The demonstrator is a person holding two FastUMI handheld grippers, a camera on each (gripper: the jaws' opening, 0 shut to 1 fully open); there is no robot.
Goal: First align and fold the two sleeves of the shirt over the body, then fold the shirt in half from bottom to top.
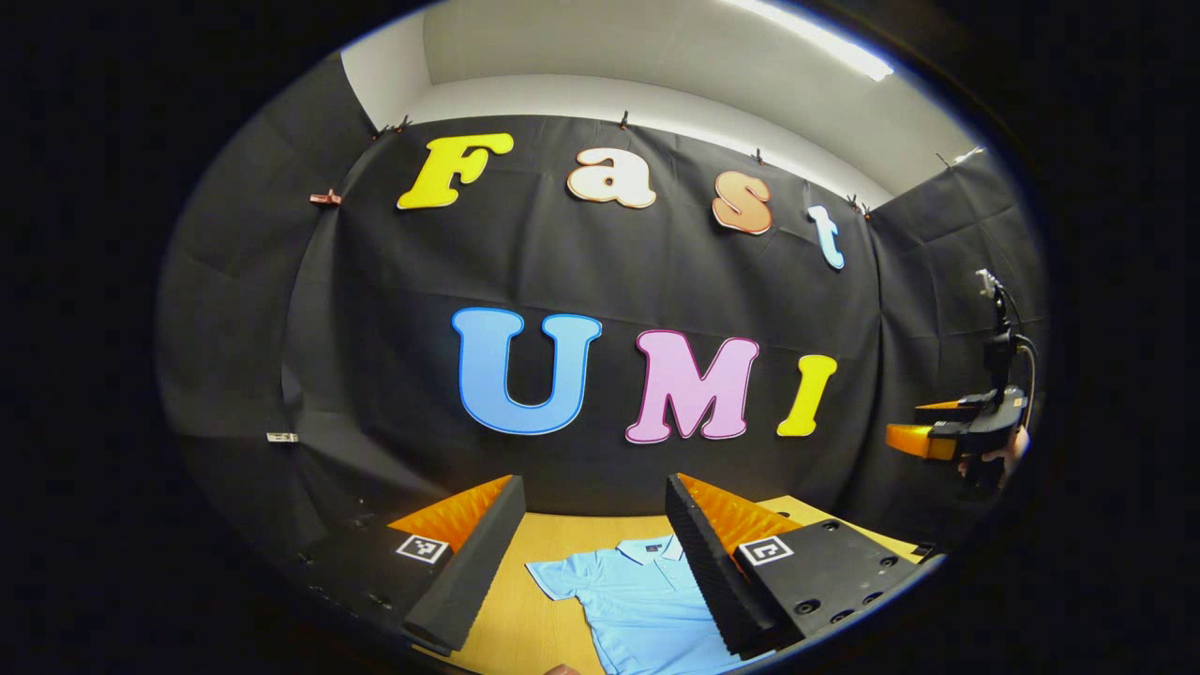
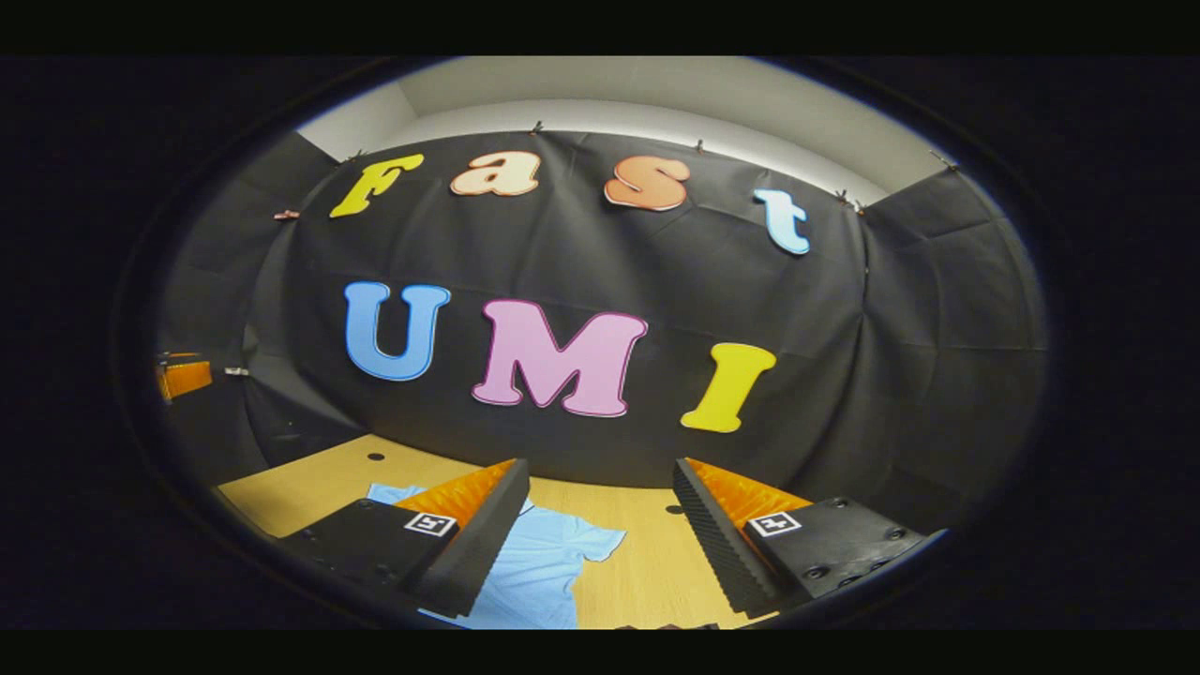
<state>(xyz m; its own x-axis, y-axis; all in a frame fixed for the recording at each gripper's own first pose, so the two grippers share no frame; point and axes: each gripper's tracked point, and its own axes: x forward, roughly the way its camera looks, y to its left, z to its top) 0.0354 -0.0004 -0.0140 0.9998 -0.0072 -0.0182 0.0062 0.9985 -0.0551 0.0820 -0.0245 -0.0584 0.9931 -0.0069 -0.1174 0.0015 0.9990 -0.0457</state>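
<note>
The light-blue shirt [image 1: 637, 591] lies flat on the wooden table [image 1: 544, 562], collar toward the booth wall, sleeves still out — nothing folded yet. Above the shirt, the left gripper [image 1: 595, 562] and the right gripper [image 2: 600, 534] hang with fingers spread, gripping nothing — likely poised for the sleeves.

A: What does the left hand-held gripper [image 1: 592, 525] look like?
B: Two wedge-shaped fingers with ribbed inner faces on matte black blocks, each bearing a square black-and-white marker and round screw holes.
A: And the right hand-held gripper [image 2: 600, 511]?
B: Same build; a black cable loops above it in the left gripper view.
</note>
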